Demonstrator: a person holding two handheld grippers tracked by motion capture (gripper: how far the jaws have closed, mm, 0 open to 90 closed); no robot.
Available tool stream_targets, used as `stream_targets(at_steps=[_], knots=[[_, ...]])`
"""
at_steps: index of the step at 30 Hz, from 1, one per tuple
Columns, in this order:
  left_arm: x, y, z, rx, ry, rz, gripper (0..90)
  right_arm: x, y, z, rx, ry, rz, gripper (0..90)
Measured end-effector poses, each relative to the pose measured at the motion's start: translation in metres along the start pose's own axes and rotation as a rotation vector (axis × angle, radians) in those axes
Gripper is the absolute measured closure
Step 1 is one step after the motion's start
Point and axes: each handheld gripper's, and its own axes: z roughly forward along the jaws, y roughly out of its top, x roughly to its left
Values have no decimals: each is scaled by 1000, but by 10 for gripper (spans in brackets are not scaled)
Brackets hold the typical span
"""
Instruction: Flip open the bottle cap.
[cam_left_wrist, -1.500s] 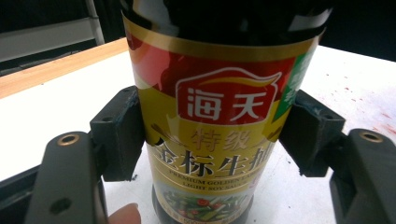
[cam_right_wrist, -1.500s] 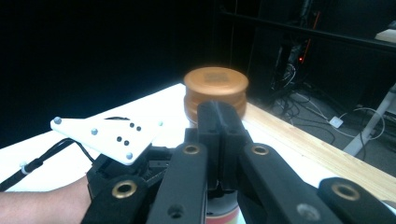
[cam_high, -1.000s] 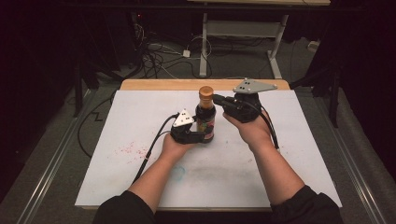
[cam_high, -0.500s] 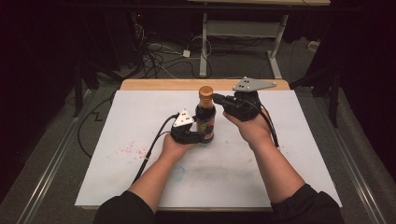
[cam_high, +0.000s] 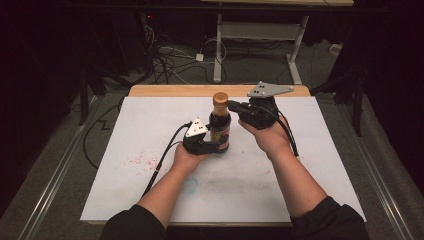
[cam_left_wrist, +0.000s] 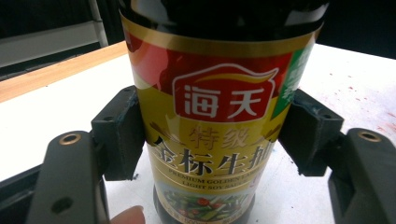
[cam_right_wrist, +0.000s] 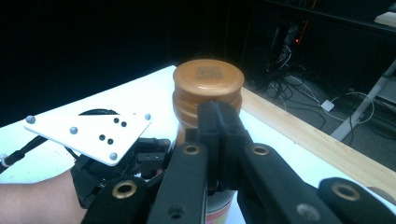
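Staying put, left tongs (cam_high: 216, 146) grip the bottle (cam_high: 220, 131); right tongs (cam_high: 234, 106), clenched, touch its neck.

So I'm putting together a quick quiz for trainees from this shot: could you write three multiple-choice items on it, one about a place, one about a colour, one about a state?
1. Where does the sauce bottle stand?
A. on the white table top
B. on the floor
C. on a shelf

2. What colour is the bottle's cap?
A. blue
B. orange-brown
C. white

3. How do the left tongs stand?
A. wide open, away from the bottle
B. lying flat on the table
C. closed on the bottle's labelled body

Answers:
1 A, the high view shows the bottle upright on the white top.
2 B, the right gripper view shows the orange-brown cap close up.
3 C, the left gripper view shows both pads pressed to the label's sides, while the right tongs sit shut just by the cap.
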Motion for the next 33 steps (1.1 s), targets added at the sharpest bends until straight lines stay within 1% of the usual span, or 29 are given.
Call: stream_targets(at_steps=[7, 14, 25, 26, 27, 28, 29, 30, 31, 32, 33], knots=[[-1, 0, 0, 1, 5, 4, 293, 0, 1, 0, 7, -3, -1, 900], [-1, 0, 0, 5, 7, 8, 294, -1, 5, 0, 32, -4, -11, 900], [-1, 0, 0, 10, 14, 10, 300, 0, 8, 0, 47, -9, -14, 900], [-1, 0, 0, 10, 8, 20, 300, 0, 13, 0, 15, -13, -13, 900], [-1, 0, 0, 10, 8, 20, 299, 0, 13, 0, 15, -13, -13, 900], [-4, 2, 1, 19, 17, 41, 297, 3, 27, -8, -110, 20, 5, 900], [-5, 2, 1, 20, 22, 41, 297, 3, 27, -8, -110, 20, 5, 900], [-3, 1, 1, 18, 17, 19, 297, 7, 33, -11, -101, 8, -40, 900], [0, 1, 0, 13, 9, 4, 296, 8, 36, -13, -94, -4, -54, 900], [0, 1, 0, 12, 6, 6, 296, 6, 35, -16, -86, -9, -43, 900], [-1, 1, 1, 14, 11, 18, 296, 6, 35, -16, -86, -9, -43, 900]])
